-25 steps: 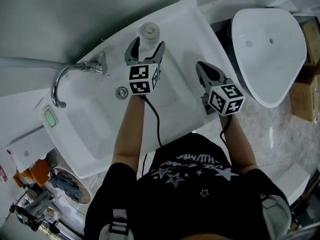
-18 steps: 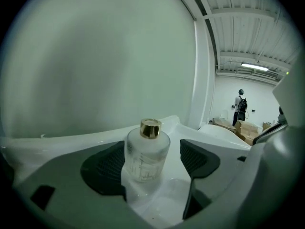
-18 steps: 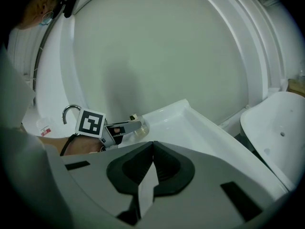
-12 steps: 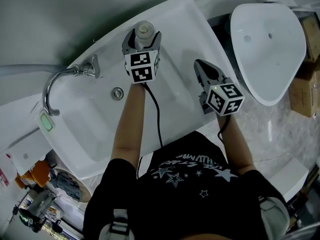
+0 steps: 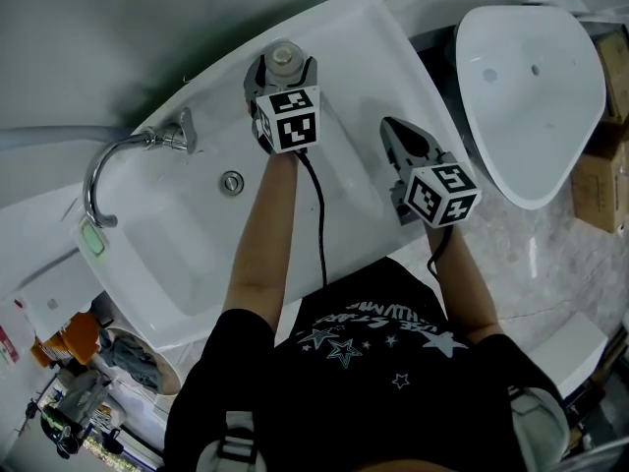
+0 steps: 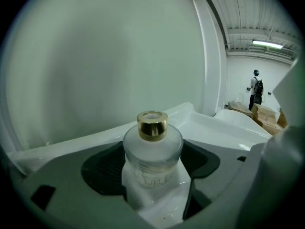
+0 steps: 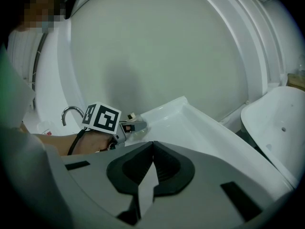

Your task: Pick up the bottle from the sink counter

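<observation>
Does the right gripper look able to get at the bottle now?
Probably not: the left gripper clamps the bottle from both sides, blocking it, and the right gripper sits apart, shut.

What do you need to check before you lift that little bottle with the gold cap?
1. Bottle sits between the left tool's jaws: ok, a pad touches each side.
2. Bottle stands upright on the sink counter: ok.
3. Grip is firm enough to lift: cannot tell.
4. Gold cap is free above the pads: ok.
5. Right tool is out of the way: ok, shut, empty, apart from the bottle.
</observation>
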`<state>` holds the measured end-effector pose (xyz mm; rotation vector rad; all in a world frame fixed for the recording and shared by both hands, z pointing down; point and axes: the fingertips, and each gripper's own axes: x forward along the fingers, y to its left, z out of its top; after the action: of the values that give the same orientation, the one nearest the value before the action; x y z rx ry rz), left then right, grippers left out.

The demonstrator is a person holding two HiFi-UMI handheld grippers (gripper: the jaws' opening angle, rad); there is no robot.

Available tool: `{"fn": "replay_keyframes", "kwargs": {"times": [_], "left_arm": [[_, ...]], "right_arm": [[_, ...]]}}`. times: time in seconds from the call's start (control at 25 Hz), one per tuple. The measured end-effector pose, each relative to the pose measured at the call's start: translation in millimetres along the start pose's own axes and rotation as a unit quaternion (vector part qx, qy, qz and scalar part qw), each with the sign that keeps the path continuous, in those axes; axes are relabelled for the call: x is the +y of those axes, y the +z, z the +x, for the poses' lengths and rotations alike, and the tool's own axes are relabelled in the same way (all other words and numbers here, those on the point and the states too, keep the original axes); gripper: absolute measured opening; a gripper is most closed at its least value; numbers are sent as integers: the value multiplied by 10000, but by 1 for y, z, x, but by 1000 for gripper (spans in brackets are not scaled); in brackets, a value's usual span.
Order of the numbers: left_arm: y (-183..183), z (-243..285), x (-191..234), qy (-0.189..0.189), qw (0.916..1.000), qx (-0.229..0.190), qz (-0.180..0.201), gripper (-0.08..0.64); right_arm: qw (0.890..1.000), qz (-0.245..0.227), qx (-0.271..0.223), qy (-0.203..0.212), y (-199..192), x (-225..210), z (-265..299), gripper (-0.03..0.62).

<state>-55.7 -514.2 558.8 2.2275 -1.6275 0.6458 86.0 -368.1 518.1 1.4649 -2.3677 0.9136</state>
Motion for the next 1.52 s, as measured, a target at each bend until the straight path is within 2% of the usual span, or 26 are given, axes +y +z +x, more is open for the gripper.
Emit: {"fn": "replay_keyframes", "kwargs": {"times": [0.24, 0.44, 0.72, 0.96, 1.32, 1.52], "left_arm": [[-4, 6, 5, 499, 9980, 288, 252, 347], [-5, 8, 8, 629, 9970, 369, 263, 347], [-5, 4, 5, 303, 9987, 375, 191, 342], [-1, -2, 6, -28, 9998, 142, -114, 341], [13, -28, 4, -171, 9997, -158, -7, 341], [22, -59, -4, -351, 9989, -281, -156, 341]], "right_arm": [[10000, 30, 4, -8, -1, -3, 0, 6], [10000, 37, 4, -15, -2, -3, -1, 6], [10000, 38, -22, -42, -2, -2, -9, 6], [10000, 25, -59, -19, -2, 0, -12, 6], [9999, 32, -128, 83, -2, 6, -16, 6], [9996, -27, -188, 185, 0, 13, -24, 6]]}}
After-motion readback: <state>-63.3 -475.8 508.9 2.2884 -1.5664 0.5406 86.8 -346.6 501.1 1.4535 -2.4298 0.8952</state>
